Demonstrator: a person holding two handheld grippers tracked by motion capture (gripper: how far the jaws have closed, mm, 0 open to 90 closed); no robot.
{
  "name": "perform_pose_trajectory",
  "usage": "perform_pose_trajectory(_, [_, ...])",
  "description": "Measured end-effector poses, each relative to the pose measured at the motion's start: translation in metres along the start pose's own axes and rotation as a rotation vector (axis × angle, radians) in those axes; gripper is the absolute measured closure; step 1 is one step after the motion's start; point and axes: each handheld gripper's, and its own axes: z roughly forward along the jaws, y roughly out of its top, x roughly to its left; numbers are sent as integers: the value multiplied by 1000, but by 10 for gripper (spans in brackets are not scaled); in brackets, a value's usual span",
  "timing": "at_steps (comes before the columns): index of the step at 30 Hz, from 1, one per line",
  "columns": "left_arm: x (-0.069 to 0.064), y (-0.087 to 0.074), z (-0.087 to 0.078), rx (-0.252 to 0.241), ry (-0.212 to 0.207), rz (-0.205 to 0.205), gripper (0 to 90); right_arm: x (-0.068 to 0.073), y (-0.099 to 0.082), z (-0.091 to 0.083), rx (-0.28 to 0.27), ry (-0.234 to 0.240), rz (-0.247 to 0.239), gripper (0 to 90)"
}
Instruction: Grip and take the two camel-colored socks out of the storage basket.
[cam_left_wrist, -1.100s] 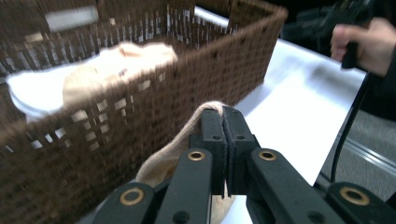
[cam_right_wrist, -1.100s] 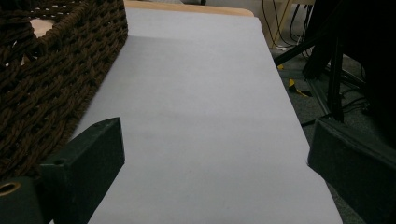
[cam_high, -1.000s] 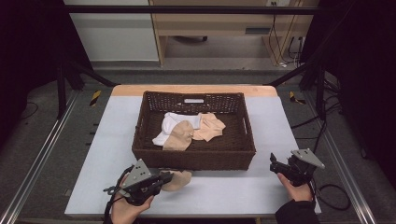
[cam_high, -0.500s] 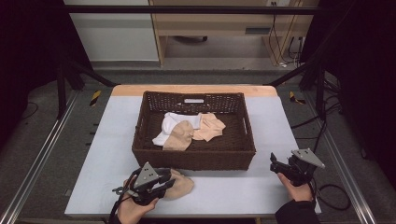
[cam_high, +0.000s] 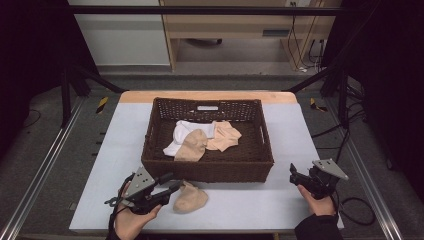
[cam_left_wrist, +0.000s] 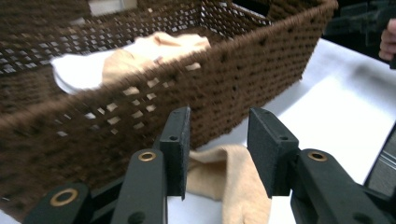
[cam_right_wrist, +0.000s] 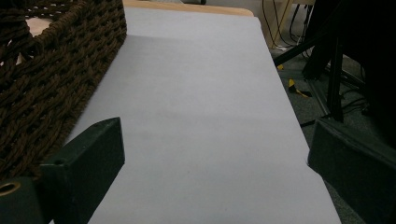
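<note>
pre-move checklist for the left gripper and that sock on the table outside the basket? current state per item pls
1. Left gripper open: ok, jaws apart.
2. Tan sock between the jaws: not ok, it lies beyond and below them, not clamped.
3. Sock out of the basket: ok, flat on the table by its front wall.
4. Right gripper out of the way: ok, open at the table's far side.
5. Other socks inside the basket: ok.
6. Sock snagged on wicker: cannot tell.
</note>
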Motion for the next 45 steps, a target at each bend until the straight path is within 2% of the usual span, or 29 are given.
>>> perform_pose_trajectory(7, [5,17,-2,-50,24,16,568,2,1,1,0,9,-5,42])
perform_pose_trajectory(11, [9,26,-4,-74,19,6,564,2,1,0,-3,7,-6,42])
perform_pose_trajectory(14, [14,38,-8,-105,28,3,565,2,2,0,-8,5,-1,42])
perform_pose_trajectory(15, [18,47,-10,-122,40,3,564,1,1,0,-5,5,-2,41])
perform_pose_trajectory(16, [18,47,-10,-122,40,3,564,1,1,0,-5,5,-2,41])
perform_pose_trajectory(18, [25,61,-9,-140,59,6,564,2,1,1,-5,8,-6,41])
perform_pose_trajectory(21, [30,69,-6,-157,65,-3,564,2,2,1,-4,9,-5,41])
perform_pose_trajectory(22, [35,76,-3,-168,63,-16,564,2,2,1,-5,9,-3,41])
perform_pose_trajectory(26, [41,85,3,-173,67,-18,562,2,2,1,-8,9,-1,41])
perform_pose_trajectory(29, [48,95,15,-176,83,-33,562,2,2,1,-7,8,-2,41])
perform_pose_trajectory(33, [55,104,28,-169,100,-22,558,2,2,1,-9,7,-5,41])
perform_pose_trajectory(36, [60,109,38,-162,120,-10,550,2,2,2,-10,6,-7,42])
perform_pose_trajectory(41, [69,113,54,-151,130,-22,530,1,2,3,-7,6,-7,42])
perform_pose_trajectory(44, [76,116,70,-148,136,-28,523,1,2,3,-8,4,-9,41])
perform_pose_trajectory(45, [76,116,70,-148,136,-28,522,1,2,3,-8,4,-9,41])
